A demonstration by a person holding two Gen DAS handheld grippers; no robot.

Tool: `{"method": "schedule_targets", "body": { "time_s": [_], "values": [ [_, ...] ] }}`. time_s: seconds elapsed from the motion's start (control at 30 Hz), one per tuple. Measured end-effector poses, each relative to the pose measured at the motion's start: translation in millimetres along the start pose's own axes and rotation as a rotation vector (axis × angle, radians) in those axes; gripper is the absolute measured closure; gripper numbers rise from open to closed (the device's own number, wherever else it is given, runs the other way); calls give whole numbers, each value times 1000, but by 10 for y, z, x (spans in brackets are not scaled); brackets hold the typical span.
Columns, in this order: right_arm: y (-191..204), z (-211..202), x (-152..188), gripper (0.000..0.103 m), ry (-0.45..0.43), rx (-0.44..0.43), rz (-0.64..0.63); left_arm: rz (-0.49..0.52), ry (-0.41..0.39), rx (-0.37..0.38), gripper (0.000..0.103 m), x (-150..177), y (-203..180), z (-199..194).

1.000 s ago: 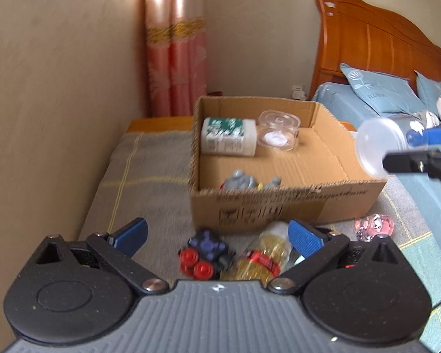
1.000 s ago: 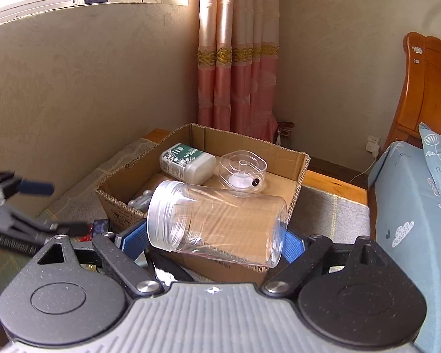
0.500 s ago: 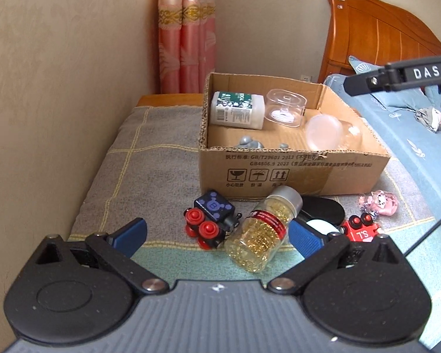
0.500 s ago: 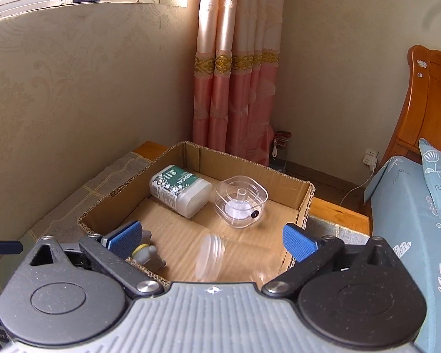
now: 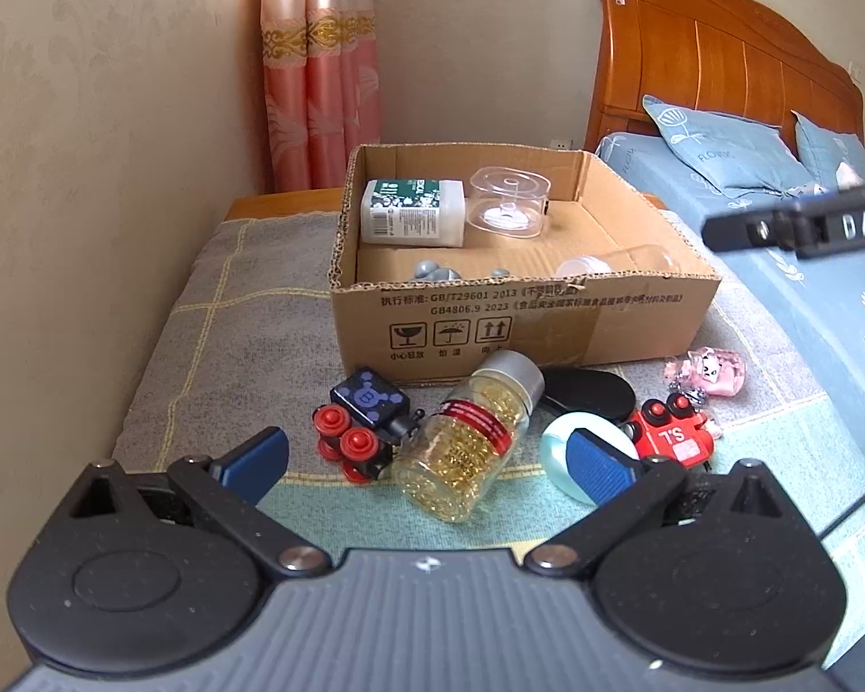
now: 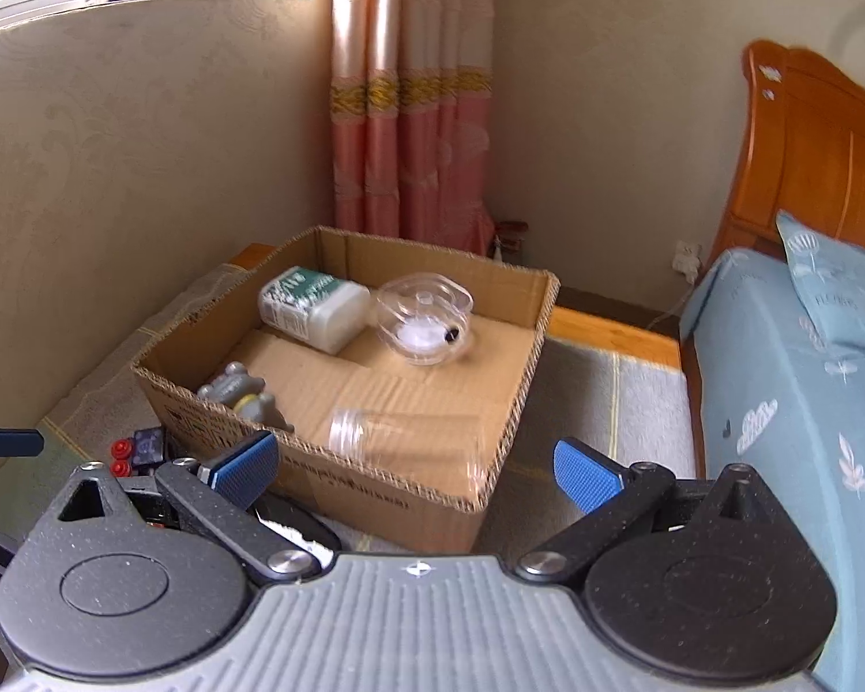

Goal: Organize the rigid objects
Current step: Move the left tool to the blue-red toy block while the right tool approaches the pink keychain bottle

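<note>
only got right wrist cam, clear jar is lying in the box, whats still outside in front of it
Observer: Several things lie on the blanket in front of the cardboard box. Nearest the left gripper is a jar of gold beads, on its side.
Operator: left gripper holding anything
Observer: No, it is open and empty; the bead jar lies just ahead, between the lines of its two fingers.
Operator: whats on the right end of the pile
Observer: A red toy car, and beyond it, nearer the box, a pink charm.
</note>
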State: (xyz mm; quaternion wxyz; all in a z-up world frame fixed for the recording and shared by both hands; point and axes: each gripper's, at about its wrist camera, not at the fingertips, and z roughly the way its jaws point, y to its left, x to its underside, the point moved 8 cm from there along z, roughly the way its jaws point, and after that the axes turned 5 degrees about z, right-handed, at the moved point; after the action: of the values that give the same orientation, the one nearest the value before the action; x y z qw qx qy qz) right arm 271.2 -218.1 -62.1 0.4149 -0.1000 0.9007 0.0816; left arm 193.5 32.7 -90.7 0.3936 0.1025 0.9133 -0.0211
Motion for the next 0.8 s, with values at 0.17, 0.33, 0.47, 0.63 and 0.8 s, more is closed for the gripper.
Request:
{"method": "schedule_targets", "body": {
  "time_s": [0.17,0.33,0.47,0.63,0.8],
  "values": [
    [-217,84,323,0,41,51,134,-5,1,-7,1,22,28,-4],
    [-412,325,641,0,82,141,245,-17,10,-18,1,49,70,16],
    [-471,525,777,0,100,180,289,-19,15,-19,1,67,85,36],
    [-539,662,863,0,105,262,278,-31,24,-20,1,86,131,86],
    [-649,593,1052,0,128,280,304,-10,23,-45,1,15,218,144]
  ]
}}
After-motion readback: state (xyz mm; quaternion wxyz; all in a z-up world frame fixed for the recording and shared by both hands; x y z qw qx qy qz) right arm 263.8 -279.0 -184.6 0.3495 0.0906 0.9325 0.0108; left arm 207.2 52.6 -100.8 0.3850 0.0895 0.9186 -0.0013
